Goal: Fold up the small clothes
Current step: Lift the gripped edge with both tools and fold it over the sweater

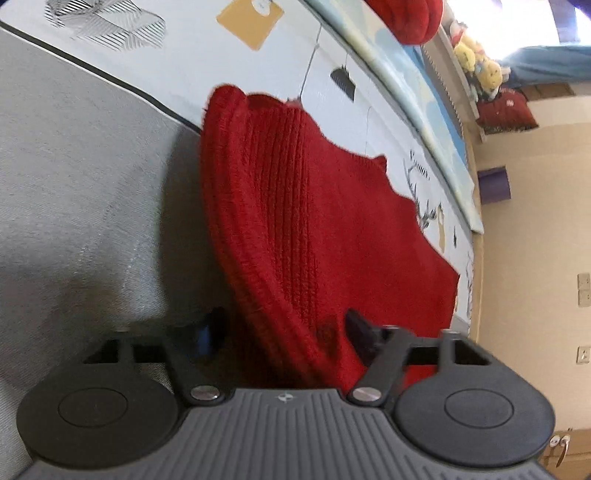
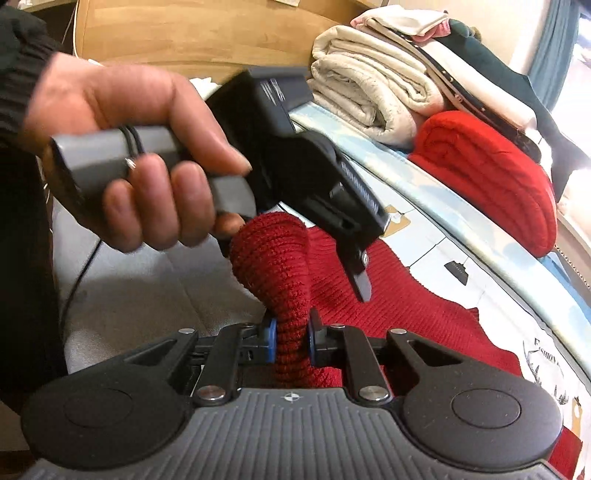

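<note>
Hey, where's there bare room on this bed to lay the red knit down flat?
Free: the grey sheet left of the red knit, and the printed white cover between the knit and the folded pile. Crowded: that pile, with a folded red sweater, along the far edge.

Beige wall with switch plates; wooden headboard; bright window light upper right

Hand-held gripper units: blk/grey housing, ribbed.
Right hand-held gripper: blue pads, silver pivot screws, crosshair mark. Left hand-held gripper: grey handle w/ blk cable; hand w/ ring, blk ribbed sleeve.
</note>
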Demonstrator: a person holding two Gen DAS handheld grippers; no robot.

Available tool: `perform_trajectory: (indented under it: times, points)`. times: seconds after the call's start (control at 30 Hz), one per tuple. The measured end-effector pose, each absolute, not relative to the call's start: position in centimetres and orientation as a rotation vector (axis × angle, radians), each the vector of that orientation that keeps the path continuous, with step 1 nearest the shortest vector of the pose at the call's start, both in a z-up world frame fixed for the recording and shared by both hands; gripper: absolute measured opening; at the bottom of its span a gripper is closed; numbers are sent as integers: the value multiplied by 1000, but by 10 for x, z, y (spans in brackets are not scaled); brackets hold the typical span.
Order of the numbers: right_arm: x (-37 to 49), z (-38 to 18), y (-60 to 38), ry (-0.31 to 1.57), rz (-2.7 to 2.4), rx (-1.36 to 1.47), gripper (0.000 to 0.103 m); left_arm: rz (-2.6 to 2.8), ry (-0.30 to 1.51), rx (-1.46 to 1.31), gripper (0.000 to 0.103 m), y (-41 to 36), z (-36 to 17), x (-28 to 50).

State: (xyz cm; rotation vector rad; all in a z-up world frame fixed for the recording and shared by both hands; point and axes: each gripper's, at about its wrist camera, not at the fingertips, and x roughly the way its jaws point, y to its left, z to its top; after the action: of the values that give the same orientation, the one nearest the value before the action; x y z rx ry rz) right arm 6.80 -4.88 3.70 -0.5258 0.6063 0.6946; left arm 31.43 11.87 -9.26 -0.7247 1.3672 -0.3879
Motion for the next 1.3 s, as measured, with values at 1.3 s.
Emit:
perform_trajectory:
  times: [1.3]
  points:
    - [26,71,-191,508,347,-370,14,-765,1085,-410,32,-51,32,264]
